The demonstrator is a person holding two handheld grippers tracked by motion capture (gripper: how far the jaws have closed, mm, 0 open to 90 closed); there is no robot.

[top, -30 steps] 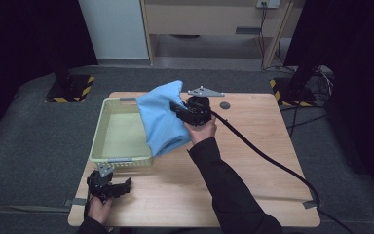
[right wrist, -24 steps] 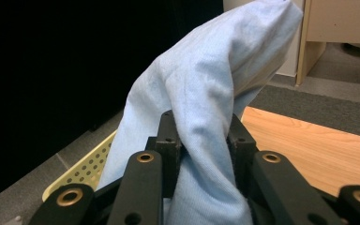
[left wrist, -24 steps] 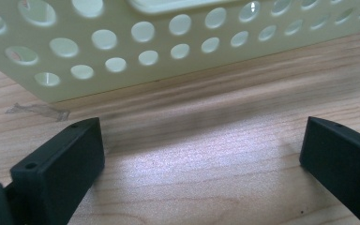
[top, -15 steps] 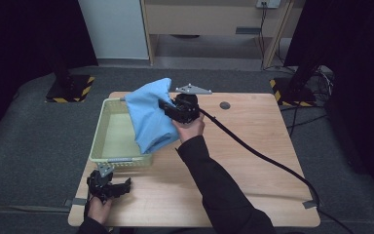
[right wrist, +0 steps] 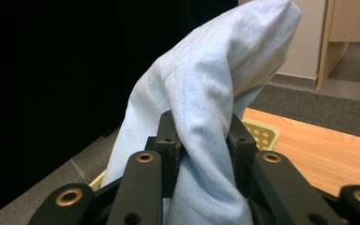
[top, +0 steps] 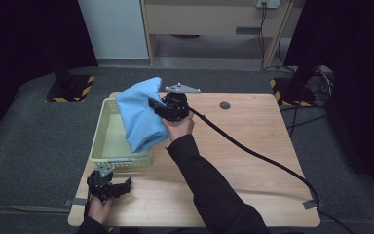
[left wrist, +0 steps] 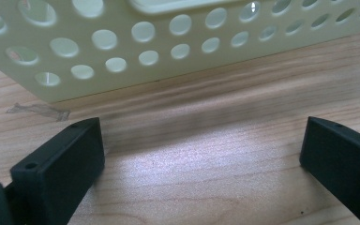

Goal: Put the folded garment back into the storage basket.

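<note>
A light blue cloth (top: 139, 117) hangs from my right gripper (top: 157, 107), which is shut on a bunched fold of it above the right rim of the pale green perforated basket (top: 103, 144). In the right gripper view the cloth (right wrist: 206, 126) rises between the black jaws and drapes down over them. My left gripper (top: 119, 187) rests on the table near its front left corner, just in front of the basket. Its jaws stand wide open with bare wood between them, and the basket's wall (left wrist: 122, 51) is close ahead.
A grey three-cornered plate (top: 181, 88) lies at the table's far edge, and a small dark disc (top: 225, 105) sits to its right. The right gripper's black cable (top: 253, 153) trails across the table to its right front corner. Black stands with striped bases flank the table.
My right gripper has carried the blue cloth leftward, from beside the basket's right edge to over it. The left gripper has stayed still.
</note>
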